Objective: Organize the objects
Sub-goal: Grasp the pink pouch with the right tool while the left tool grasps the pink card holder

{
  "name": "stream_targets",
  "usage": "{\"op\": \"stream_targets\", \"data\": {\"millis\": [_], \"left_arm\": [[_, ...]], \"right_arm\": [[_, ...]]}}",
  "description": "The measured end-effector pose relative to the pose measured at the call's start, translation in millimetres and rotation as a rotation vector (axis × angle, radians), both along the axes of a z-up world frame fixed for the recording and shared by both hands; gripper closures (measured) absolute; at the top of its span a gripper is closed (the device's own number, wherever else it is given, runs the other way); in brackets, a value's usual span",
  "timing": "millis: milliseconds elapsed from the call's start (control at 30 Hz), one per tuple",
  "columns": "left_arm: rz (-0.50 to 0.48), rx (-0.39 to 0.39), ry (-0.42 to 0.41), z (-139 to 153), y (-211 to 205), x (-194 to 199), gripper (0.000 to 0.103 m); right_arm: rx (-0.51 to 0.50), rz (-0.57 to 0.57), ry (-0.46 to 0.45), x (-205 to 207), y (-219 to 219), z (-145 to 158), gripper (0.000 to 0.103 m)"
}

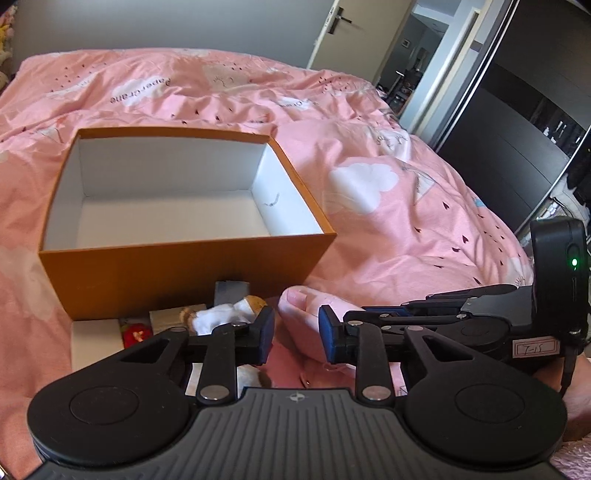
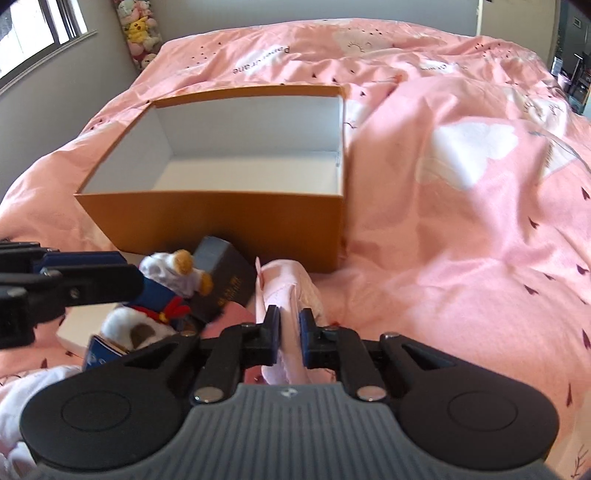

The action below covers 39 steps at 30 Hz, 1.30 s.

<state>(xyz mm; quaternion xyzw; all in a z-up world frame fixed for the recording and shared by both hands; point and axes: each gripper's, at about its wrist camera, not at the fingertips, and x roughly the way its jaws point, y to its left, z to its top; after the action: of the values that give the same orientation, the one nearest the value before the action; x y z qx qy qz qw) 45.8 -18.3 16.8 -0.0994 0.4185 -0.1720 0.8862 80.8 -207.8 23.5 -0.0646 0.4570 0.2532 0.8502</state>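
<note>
Room: a bedroom; a bed (image 1: pixel 388 229) under a pink duvet fills both views, with a door at far right and a window at far left.
Writing on duvet: "PaperCrane" reads on a white cloud patch at the far side; other print is too small to read.
Box (image 1: pixel 177 273): orange outside, white inside, open-topped, standing on the bed at centre-left; nothing shows on its floor.
Pink fabric item (image 2: pixel 291 295): a soft pale pink piece just near of the box's right corner; its lower part is hidden behind the claw.
Right claw (image 2: pixel 290 338): pressed onto the pink fabric item, pinching it between both pads.
Left claw (image 1: pixel 296 334): spread, nothing between its pads, just left of the pink fabric item.
Plush toy (image 2: pixel 173 273): white and tan with a blue and red garment, lying near the box's near wall; partly covered by the left claw's arm.
Dark box (image 2: pixel 225 280): beside the plush toy, with gold lettering too blurred to read.
White flat box (image 1: pixel 96 341): at near left, cut off by the claw body.
Label: a handwritten tag (image 1: pixel 535 348) on the right claw's side, hard to make out.
Far corner: stuffed toys (image 2: pixel 142 33) stacked by the window, small and blurred.
</note>
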Motion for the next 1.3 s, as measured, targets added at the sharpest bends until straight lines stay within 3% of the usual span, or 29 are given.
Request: {"op": "stream_targets", "data": {"millis": [200, 300, 367, 533, 667, 733, 867, 1033, 1167, 1300], "left_arm": [[-0.096, -0.005, 0.089, -8.7, -22.8, 10.8, 0.070], [-0.129, 0.070, 0.155, -18.7, -42.5, 18.6, 0.070], [-0.130, 0.119, 0.212, -28.1, -51.6, 26.0, 0.070], [-0.092, 0.238, 0.347, -44.3, -58.2, 42.7, 0.051], [-0.127, 0.275, 0.431, -49.8, -62.3, 57.1, 0.045], [-0.144, 0.300, 0.473, -54.8, -66.1, 66.4, 0.036], [-0.169, 0.393, 0.553, -70.4, -75.0, 82.9, 0.034], [-0.182, 0.411, 0.597, -85.0, -78.3, 87.2, 0.031], [-0.163, 0.390, 0.585, -84.4, -74.1, 82.5, 0.037], [-0.083, 0.319, 0.546, -67.8, -64.7, 82.0, 0.064]], "right_arm": [[0.026, -0.082, 0.018, 5.9, -33.2, -10.7, 0.089], [0.076, -0.097, 0.038, 8.6, -42.8, -12.7, 0.089], [0.089, -0.101, 0.039, 8.1, -45.1, -13.3, 0.081], [0.132, -0.103, 0.047, 9.5, -50.4, -16.5, 0.076], [0.169, -0.086, 0.061, 11.9, -53.9, -20.4, 0.068], [0.181, -0.080, 0.065, 14.7, -53.1, -21.2, 0.067], [0.192, -0.082, 0.059, 18.6, -58.7, -22.6, 0.067], [0.213, -0.093, 0.066, 23.5, -64.7, -25.7, 0.067], [0.236, -0.080, 0.090, 26.5, -63.9, -26.9, 0.067], [0.243, -0.076, 0.110, 28.8, -62.6, -24.5, 0.068]]}}
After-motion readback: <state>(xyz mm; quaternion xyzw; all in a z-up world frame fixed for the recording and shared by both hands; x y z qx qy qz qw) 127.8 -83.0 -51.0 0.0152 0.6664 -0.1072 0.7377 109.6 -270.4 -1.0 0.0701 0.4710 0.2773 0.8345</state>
